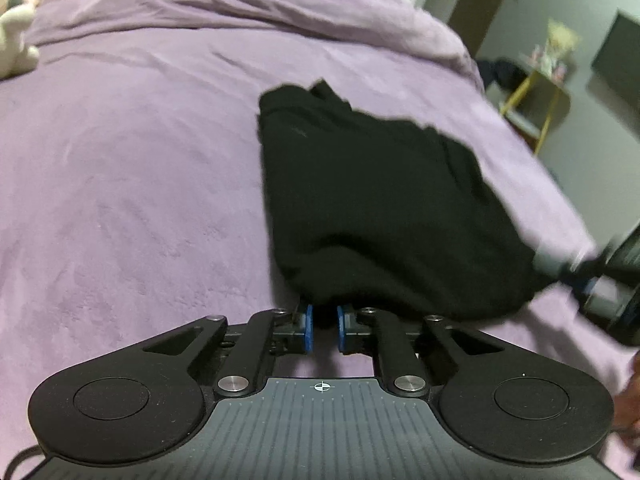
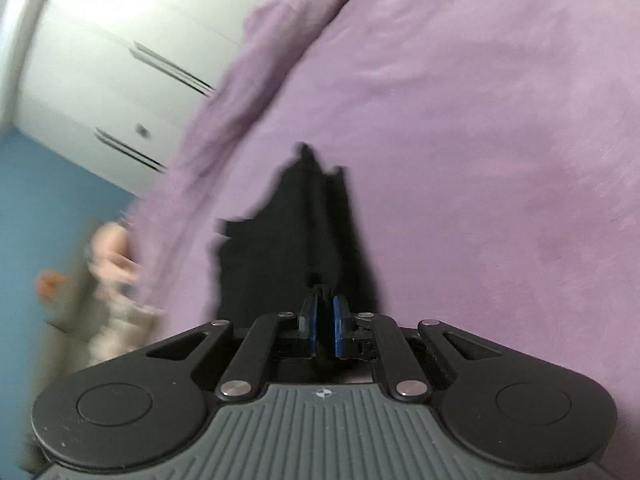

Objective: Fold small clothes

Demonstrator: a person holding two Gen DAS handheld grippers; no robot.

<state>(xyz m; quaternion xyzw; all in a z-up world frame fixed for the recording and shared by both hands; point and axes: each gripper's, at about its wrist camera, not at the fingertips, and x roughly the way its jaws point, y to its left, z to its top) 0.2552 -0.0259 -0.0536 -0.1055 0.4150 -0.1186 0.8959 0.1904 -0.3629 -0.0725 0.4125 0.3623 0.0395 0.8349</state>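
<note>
Both fingers pairs clamping black garment (image 1: 372, 200), purple blanket (image 1: 140, 160), plush toy (image 1: 16, 44) far-off

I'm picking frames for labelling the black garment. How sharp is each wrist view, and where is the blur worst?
Left wrist view: bedspread fairly sharp, black garment smeared at its right edge, right gripper streaked. Right wrist view: heavy motion blur on the wardrobe and left side; garment outline soft; fisheye bends both.

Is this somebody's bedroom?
Most likely a bedroom. A bed with a purple blanket fills the view, stuffed toys lie near its far end, and white wardrobe doors stand beside it.
</note>
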